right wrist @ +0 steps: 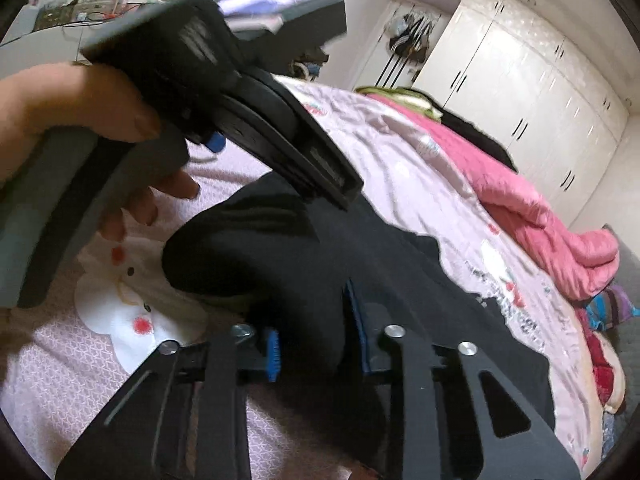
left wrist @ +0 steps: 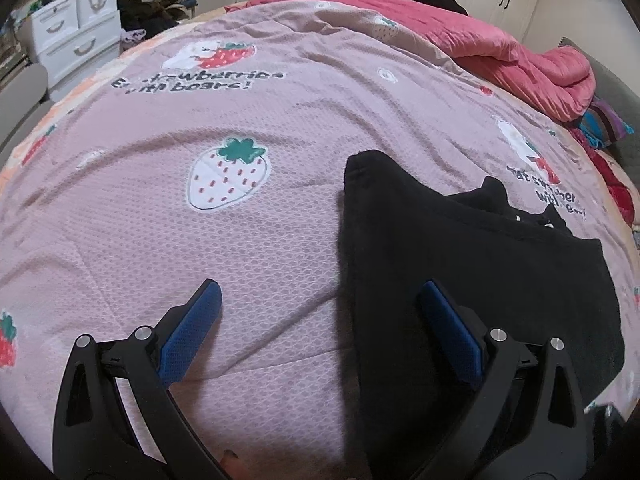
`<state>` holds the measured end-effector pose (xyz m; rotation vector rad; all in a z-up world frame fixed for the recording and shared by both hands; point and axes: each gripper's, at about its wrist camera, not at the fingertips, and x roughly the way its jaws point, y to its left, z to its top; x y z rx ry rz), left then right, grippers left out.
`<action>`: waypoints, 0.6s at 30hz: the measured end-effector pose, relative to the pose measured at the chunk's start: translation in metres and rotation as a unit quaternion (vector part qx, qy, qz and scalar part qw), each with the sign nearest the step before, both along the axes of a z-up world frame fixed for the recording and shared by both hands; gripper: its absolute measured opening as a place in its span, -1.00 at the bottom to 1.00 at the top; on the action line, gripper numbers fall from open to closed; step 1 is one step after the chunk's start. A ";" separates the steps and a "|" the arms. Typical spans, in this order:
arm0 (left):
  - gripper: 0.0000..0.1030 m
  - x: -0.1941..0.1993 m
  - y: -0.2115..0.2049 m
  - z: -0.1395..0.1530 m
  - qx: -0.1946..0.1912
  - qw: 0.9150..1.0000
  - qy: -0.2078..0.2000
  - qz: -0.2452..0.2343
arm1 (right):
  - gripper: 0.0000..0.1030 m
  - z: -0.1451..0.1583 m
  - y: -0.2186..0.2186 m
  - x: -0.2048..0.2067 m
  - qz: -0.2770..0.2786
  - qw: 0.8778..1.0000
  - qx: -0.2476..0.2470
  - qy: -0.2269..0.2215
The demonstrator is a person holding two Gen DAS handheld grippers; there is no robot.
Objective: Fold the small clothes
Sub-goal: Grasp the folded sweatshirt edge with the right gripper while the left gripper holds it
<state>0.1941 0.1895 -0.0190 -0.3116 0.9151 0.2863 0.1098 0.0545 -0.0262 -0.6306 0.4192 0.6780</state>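
A black garment lies spread on the pink strawberry-print bedspread. My left gripper is open and empty, hovering over the garment's left edge, with one blue pad over the bedspread and the other over the black cloth. In the right wrist view my right gripper is shut on a bunched fold of the black garment, lifting it off the bed. The left gripper's body and the hand holding it fill the upper left of that view.
A rolled pink quilt and piled clothes lie along the far right of the bed. White drawers stand at the far left; white wardrobes line the far wall.
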 end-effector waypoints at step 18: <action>0.11 0.026 -0.040 0.024 -0.111 0.991 -0.028 -0.062 | -0.81 0.039 -0.063 0.005 -0.058 0.990 0.131 -0.008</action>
